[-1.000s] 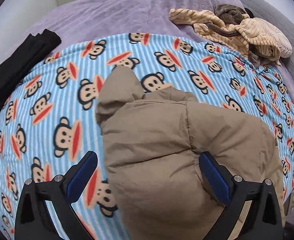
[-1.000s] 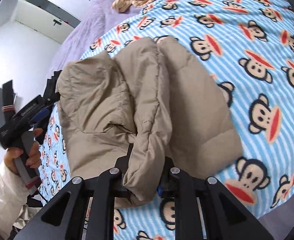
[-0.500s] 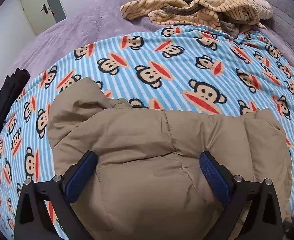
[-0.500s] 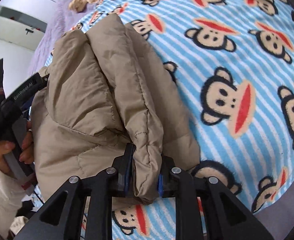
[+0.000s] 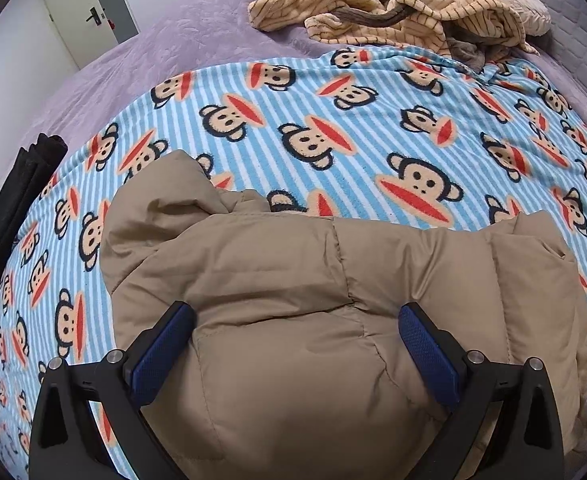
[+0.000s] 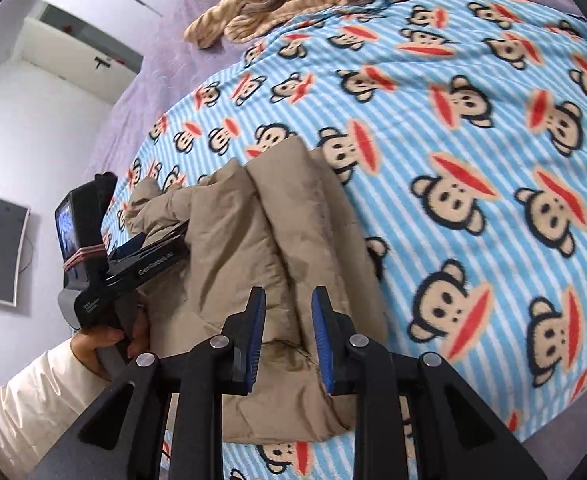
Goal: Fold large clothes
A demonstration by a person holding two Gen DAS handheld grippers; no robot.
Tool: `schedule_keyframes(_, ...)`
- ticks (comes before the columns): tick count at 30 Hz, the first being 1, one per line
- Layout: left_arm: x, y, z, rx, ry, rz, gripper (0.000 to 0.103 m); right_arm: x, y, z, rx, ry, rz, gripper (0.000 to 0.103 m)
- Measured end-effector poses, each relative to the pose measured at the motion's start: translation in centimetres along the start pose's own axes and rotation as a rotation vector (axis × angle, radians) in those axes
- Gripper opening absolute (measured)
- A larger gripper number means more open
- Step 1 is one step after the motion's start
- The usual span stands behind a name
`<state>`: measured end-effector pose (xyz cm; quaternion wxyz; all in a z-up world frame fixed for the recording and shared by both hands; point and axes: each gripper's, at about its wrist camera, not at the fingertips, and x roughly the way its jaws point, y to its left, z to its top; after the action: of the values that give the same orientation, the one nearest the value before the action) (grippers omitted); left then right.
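Tan padded jacket [image 5: 313,300] lies folded into a thick bundle on the near part of a bed, on top of a blue-and-white striped blanket [image 5: 373,120] printed with cartoon monkey faces. The puffy, quilted bundle runs left to right along the near edge of the blanket, with a rounded part sticking out at its far left end.

The left hand-held gripper [image 5: 293,344] points steeply down over the jacket with its blue-padded jaws spread wide; the fabric bulges up between them, and the pads do not appear to press on it. From the other camera, this hand-held gripper [image 6: 149,248] sits at the left end of the bundle, held by a person's hand [image 6: 105,340] in a cream sleeve [image 6: 25,400].

The right hand-held gripper [image 6: 287,340] hovers over the near right end of the jacket. Its jaws stand narrowly apart and are opening, with a ridge of fabric lying between them and loose of the pads.

At the far end of the bed, on a purple bedspread [image 5: 173,40], lies a heap of beige striped clothes [image 5: 413,8]. Folded black clothing [image 5: 13,208] sits at the left edge of the bed. A white door [image 5: 85,12] stands far left.
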<state>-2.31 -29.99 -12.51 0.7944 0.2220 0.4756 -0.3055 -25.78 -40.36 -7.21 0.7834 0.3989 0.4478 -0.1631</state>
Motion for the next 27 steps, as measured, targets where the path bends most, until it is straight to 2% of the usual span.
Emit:
schedule_keyframes(4, -0.9, 0.6, 0.1, -0.041, 0.025, 0.014, 0.102, 3.4, 1.8, 0.4, -0.064, 0.083, 0.029, 0.026)
schedule_keyframes(7, -2.4, 1.5, -0.5, -0.066, 0.04, 0.013, 0.102, 5.7, 1.8, 0.1, -0.082, 0.159, 0.008, 0.026)
schedule_keyframes(10, -4.3, 2.8, -1.8, -0.088, 0.043, 0.005, 0.102, 7.0, 1.3, -0.1, -0.103, 0.198, -0.001, 0.026)
schedule_keyframes(16, -7.3, 6.7, -7.1, -0.198, 0.079, -0.04, 0.102, 8.3, 0.6, -0.6, -0.079, 0.216, -0.019, 0.026)
schedule_keyframes(22, -7.7, 9.2, -12.8, -0.31, 0.163, -0.078, 0.102, 8.9, 1.3, -1.4, -0.078, 0.207, -0.054, 0.026)
schedule_keyframes(27, -8.2, 9.8, -14.6, -0.337, 0.177, -0.128, 0.102, 9.7, 2.1, -1.2, -0.066, 0.206, -0.091, 0.027)
